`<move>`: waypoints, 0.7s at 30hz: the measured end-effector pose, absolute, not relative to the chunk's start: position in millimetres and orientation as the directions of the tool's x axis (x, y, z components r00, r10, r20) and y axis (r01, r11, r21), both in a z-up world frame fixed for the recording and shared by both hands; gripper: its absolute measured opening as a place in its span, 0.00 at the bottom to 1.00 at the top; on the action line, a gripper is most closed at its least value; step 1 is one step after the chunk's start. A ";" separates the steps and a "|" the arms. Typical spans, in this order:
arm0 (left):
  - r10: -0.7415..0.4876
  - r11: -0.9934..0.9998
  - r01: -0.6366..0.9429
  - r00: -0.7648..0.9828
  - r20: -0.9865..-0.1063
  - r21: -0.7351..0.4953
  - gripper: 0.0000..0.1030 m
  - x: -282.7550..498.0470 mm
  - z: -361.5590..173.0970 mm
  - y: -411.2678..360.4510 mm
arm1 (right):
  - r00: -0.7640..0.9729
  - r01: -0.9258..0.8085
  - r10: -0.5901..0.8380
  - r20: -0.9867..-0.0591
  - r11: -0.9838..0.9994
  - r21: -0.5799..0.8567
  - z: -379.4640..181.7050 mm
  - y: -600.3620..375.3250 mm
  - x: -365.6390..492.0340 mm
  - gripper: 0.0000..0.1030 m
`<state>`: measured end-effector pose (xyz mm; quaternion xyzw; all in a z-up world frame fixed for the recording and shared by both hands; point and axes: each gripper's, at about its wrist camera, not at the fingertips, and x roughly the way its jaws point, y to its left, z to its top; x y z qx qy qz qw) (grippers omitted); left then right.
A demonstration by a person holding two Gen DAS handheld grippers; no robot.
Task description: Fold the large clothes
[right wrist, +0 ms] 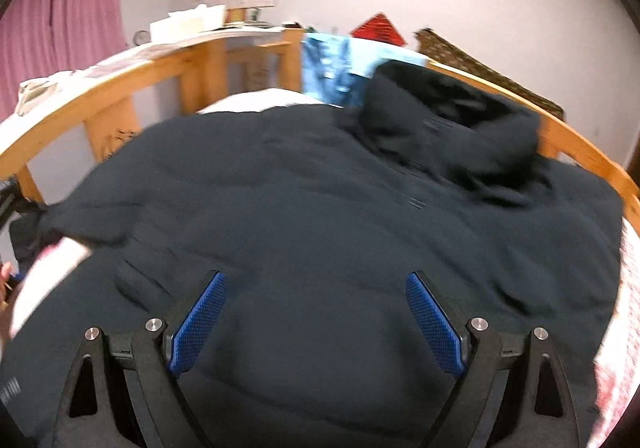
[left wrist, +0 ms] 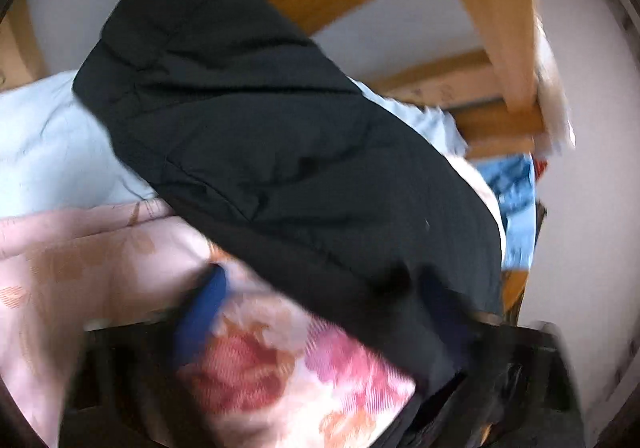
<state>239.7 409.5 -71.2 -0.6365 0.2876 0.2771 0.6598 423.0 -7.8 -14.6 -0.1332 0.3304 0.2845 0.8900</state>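
Right tongs [right wrist: 316, 312]: pads wide apart, nothing between them, hovering over the near middle of the black padded jacket [right wrist: 320, 216]. Left tongs [left wrist: 320, 312]: one blue pad [left wrist: 202, 312] clear of fabric over the floral bedding [left wrist: 280, 360]; other side hidden under a jacket panel, too blurred — can't tell if clamped.

Jacket lies on the bed, wooden bed frame [right wrist: 132, 84] around it. Body still spread broad, hood [right wrist: 460, 120] bunched far right. One narrow section, probably a sleeve, looks to be mid-fold in the left view. Judging: early, most folds left.

Long axis in right view runs left-right, hood end far right.
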 end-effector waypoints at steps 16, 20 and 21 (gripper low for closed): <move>0.310 0.650 -0.541 0.830 -0.463 -0.534 0.02 240.9 80.2 323.2 | 0.550 -0.595 0.468 -0.692 0.801 0.068 -46.9 -5.2 460.6 0.88; 0.208 0.864 -0.329 0.922 -0.326 -0.381 0.02 270.5 154.1 260.8 | 0.588 -0.540 0.458 -0.666 0.836 0.098 -24.9 -56.4 458.6 0.88; 0.145 0.908 -0.255 0.936 -0.321 -0.333 0.02 281.9 169.9 240.2 | 0.599 -0.519 0.456 -0.658 0.847 0.115 -18.3 -72.9 457.8 0.88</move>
